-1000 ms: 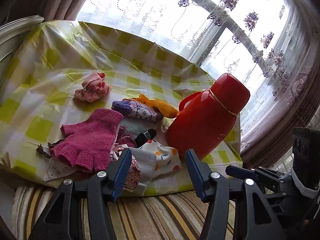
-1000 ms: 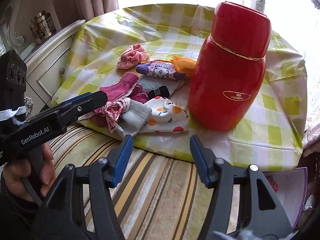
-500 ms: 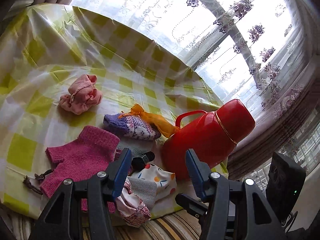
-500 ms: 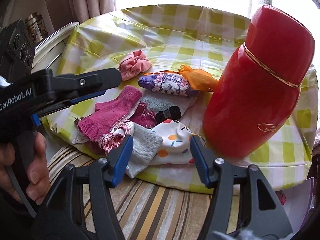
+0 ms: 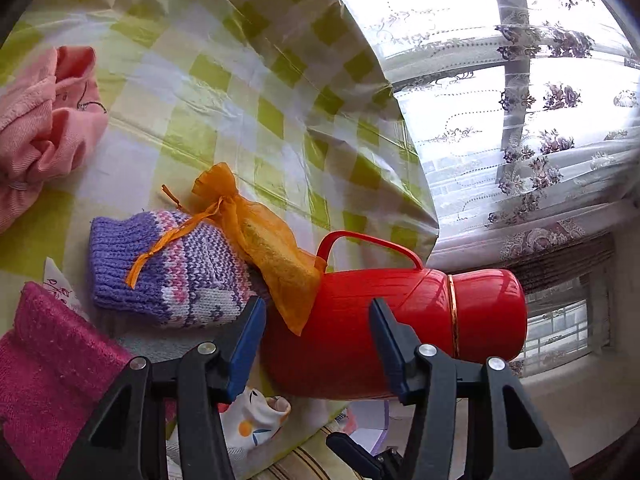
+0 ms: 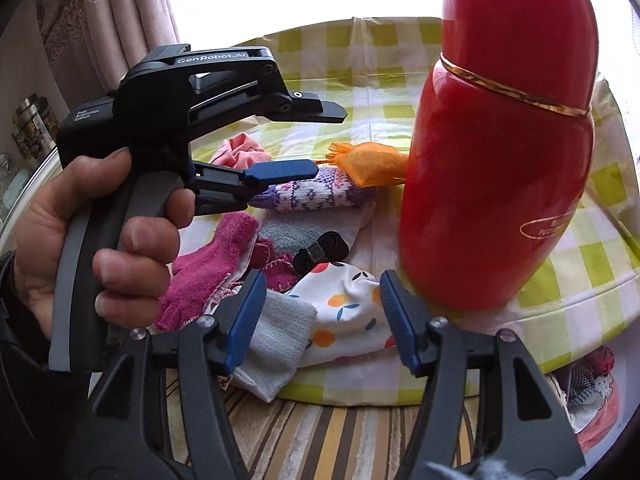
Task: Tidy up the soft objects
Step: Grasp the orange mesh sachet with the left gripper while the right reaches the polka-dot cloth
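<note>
A pile of soft things lies on the green-checked tablecloth [image 5: 240, 80]: a purple knitted piece [image 5: 172, 276] [image 6: 316, 196], an orange gauze pouch [image 5: 276, 252] [image 6: 372, 162], a pink bundle [image 5: 44, 128], a magenta glove [image 6: 208, 268], and a white fruit-print cloth [image 6: 344, 308]. My left gripper [image 5: 316, 308] [image 6: 330, 141] hovers over the purple piece and the pouch. Its jaws are closing, with nothing pressed between them. My right gripper [image 6: 322, 280] stands open just above the fruit-print cloth and a grey folded cloth [image 6: 280, 332].
A tall red thermos [image 6: 496, 160] [image 5: 400, 320] stands right beside the pile, touching the pouch. A small black roll [image 6: 320, 250] lies among the cloths. A person's hand [image 6: 80, 220] grips the left tool. Striped fabric [image 6: 320, 432] lies below the table edge, and lace curtains hang behind.
My left gripper moved forward from the table's edge to over the purple piece and orange pouch, rolling as it went. My right gripper came slightly closer to the pile.
</note>
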`<state>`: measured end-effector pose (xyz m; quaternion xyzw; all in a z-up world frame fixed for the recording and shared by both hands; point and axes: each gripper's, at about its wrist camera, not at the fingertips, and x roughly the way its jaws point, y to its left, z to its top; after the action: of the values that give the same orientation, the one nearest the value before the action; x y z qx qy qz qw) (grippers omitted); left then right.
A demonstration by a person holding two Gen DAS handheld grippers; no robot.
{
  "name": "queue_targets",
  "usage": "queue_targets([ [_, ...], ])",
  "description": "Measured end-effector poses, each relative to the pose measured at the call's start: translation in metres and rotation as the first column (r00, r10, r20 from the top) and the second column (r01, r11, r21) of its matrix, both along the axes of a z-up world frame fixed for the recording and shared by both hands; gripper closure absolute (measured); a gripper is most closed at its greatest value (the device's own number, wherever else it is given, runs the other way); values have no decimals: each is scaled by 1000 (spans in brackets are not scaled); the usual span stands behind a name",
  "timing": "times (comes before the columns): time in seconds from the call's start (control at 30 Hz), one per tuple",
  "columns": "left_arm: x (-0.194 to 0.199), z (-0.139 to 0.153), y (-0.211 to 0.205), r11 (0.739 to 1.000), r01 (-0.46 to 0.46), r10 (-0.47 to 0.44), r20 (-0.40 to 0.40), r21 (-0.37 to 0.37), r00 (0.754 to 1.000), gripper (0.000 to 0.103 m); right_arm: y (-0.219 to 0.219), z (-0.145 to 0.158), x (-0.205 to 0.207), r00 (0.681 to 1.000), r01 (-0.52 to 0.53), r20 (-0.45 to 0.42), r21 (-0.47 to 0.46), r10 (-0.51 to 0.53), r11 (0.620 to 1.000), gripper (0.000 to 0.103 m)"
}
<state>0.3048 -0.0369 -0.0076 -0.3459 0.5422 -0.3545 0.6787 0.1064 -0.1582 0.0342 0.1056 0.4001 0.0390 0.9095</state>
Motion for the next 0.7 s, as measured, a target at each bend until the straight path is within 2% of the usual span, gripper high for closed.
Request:
queue_targets([
  [0.2, 28, -28, -22, 1000, 10, -9, -145, 8, 989, 55, -24, -21, 4, 987, 140, -102, 151, -125, 979, 40],
  [0.37, 40, -33, -39, 998, 12, -3, -178, 54, 984, 55, -38, -33, 2, 966, 235, -155, 191, -208, 953, 40],
  [0.43, 43, -33, -47, 996, 19, -4, -169, 90, 986, 67, -40, -36, 4, 962, 243, -173, 195, -211, 950, 40],
  [0.47, 44, -34, -49, 995, 27, -11, -161, 101, 987, 79, -40, -38, 5, 960, 247, -181, 192, -213, 950, 40],
  [0.5, 45, -36, -52, 994, 33, -17, -150, 105, 988, 85, -41, -40, 6, 958, 249, -192, 192, -213, 949, 40],
  [0.7, 29, -6, -30, 998, -3, 2, 14, 66, 1000, 85, -46, -51, 11, 948, 267, -239, 232, -211, 935, 40],
])
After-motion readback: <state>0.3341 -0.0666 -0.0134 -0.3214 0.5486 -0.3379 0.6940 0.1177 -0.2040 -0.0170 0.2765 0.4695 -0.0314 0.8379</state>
